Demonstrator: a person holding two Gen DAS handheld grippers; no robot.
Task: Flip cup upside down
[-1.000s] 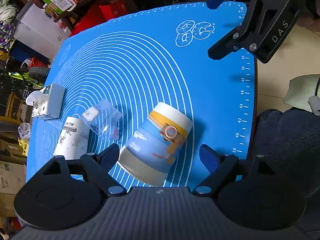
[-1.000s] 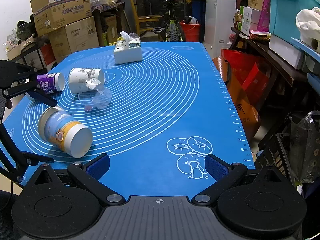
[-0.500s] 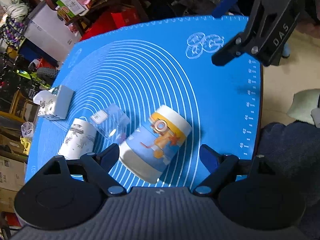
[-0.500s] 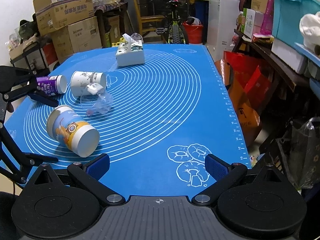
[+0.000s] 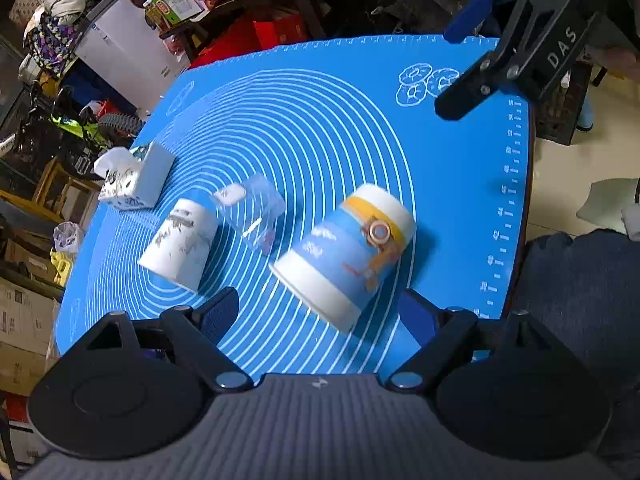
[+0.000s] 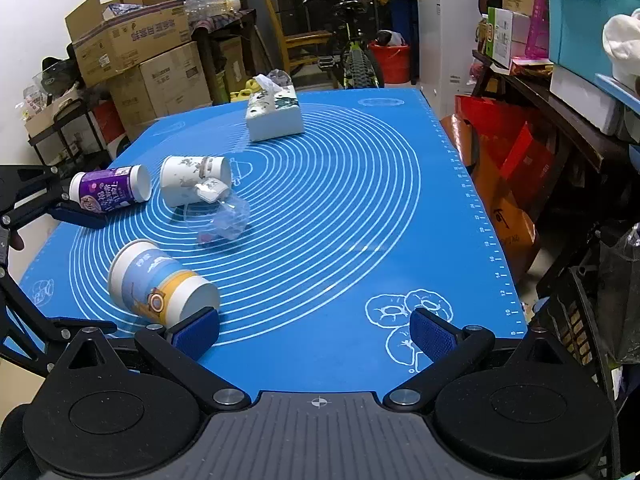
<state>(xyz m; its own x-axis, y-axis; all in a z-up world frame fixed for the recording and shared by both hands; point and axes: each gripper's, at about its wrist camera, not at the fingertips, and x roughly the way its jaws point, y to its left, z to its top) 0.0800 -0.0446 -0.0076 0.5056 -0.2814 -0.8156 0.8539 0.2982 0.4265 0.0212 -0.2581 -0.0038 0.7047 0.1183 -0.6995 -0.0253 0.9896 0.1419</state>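
The blue-and-yellow cup (image 5: 346,254) lies on its side on the blue mat (image 5: 328,128), near the mat's front edge, its wide mouth toward the left gripper (image 5: 320,314) and its white base pointing away across the mat. In the left wrist view it sits between that gripper's two spread fingers, which are released and touch nothing. In the right wrist view the same cup (image 6: 160,286) lies at the lower left, its base just beside the left finger pad of the right gripper (image 6: 314,332); I cannot tell whether they touch. The right gripper's fingers are also spread wide and hold nothing.

Just beside the cup lies a crumpled clear plastic bag (image 5: 254,216), and past it a white cup (image 5: 180,246) with grey print, also on its side. A purple cup (image 6: 108,190) lies tipped over near the mat's left edge. Farther back stands a tissue box (image 6: 274,118). Cardboard boxes (image 6: 132,48) and a bicycle (image 6: 352,36) stand beyond the table.
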